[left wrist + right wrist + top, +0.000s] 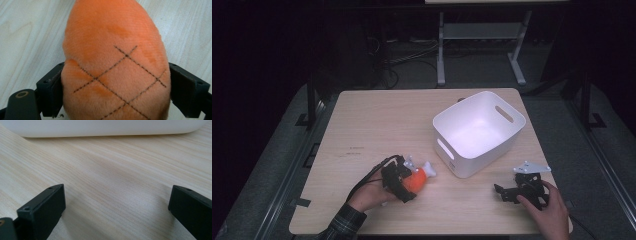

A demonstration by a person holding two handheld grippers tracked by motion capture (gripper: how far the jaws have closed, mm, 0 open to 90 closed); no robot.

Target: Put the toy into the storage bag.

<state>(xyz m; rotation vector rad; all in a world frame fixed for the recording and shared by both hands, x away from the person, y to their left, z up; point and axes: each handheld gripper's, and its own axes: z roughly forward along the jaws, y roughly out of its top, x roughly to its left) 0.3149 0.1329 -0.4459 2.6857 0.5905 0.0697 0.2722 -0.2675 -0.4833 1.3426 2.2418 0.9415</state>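
An orange plush toy [417, 180] shaped like a drumstick, with a white bone end [428, 168], lies on the wooden table [377, 125] near its front. My left gripper [404, 182] is shut on its orange body, one jaw on each side. In the left gripper view the plush toy [115, 62] shows dark stitched cross lines and bulges between the black jaws of the left gripper [115, 95]. My right gripper [503, 192] rests on the table at the front right, open, nothing between its jaws. The right gripper [117, 207] faces bare wood.
A white plastic bin [479, 132] with handle slots stands on the table right of centre, its inside bare. Its lower wall [100, 127] runs across the top of the right gripper view. Beyond the table stand a dark floor, cables and a white stand's legs [441, 50].
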